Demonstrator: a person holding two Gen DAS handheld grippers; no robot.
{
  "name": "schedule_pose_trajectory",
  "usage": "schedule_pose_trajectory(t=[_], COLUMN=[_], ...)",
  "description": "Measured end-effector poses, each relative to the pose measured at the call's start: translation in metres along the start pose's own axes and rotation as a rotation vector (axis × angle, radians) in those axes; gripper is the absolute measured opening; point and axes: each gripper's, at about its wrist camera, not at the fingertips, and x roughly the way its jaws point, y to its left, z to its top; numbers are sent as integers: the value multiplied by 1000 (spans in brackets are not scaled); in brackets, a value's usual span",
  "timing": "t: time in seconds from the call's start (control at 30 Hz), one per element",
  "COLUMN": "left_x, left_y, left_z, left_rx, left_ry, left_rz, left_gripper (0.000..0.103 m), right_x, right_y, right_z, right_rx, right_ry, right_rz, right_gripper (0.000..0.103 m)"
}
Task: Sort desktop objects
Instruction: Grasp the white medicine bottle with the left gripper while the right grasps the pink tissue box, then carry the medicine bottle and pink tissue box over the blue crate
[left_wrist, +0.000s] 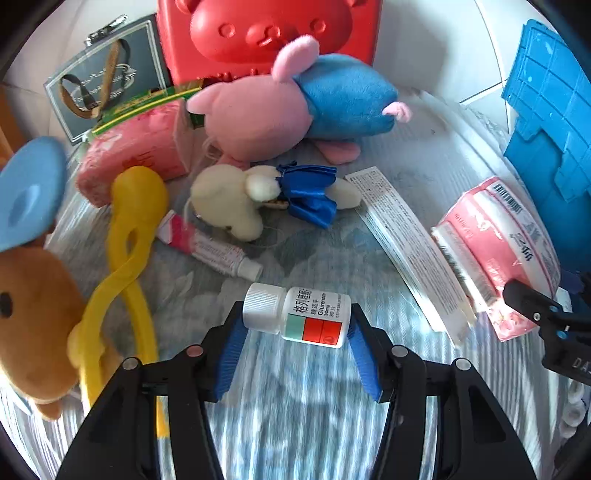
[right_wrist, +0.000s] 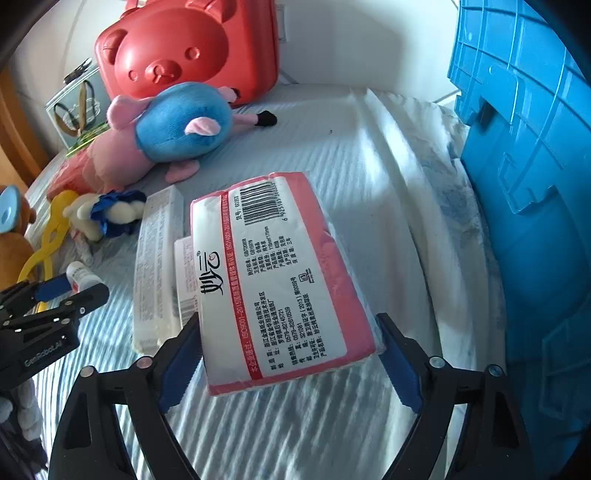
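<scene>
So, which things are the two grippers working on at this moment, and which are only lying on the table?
In hand:
- white pill bottle, between the left gripper's pads
- pink tissue pack, between the right gripper's pads

Lying about:
- pink and blue plush
- small white plush
- ointment tube
- long white box
- red bear case
- blue crate

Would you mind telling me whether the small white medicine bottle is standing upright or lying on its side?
Lying on its side. The medicine bottle rests lengthwise on the cloth, its ribbed cap pointing left and its label facing up, between the left gripper's blue pads.
</scene>
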Motion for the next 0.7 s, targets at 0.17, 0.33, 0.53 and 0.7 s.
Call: schedule_pose_trajectory(t=[0.17,0.33,0.53,0.7], left_x=[-30,-59,-103,-142], left_y=[5,7,9,10], left_z=[-12,-24,-44,-56], left_rx=[-6,-19,-20,-37], left_ry=[-35,-63,-117,-184], left_rz=[10,19,37,56], left_gripper=[53,53,53,53], right_x=[-21,-46,-87,-130], right_y=[6,13,30,47], right_z=[-9,-18,-30,-43], right_rx=[-6,-28,-72,-122], right_ry=[-20,-50,-105,-171], right_rz=[5,1,29,49], right_gripper=[85,83,82,82])
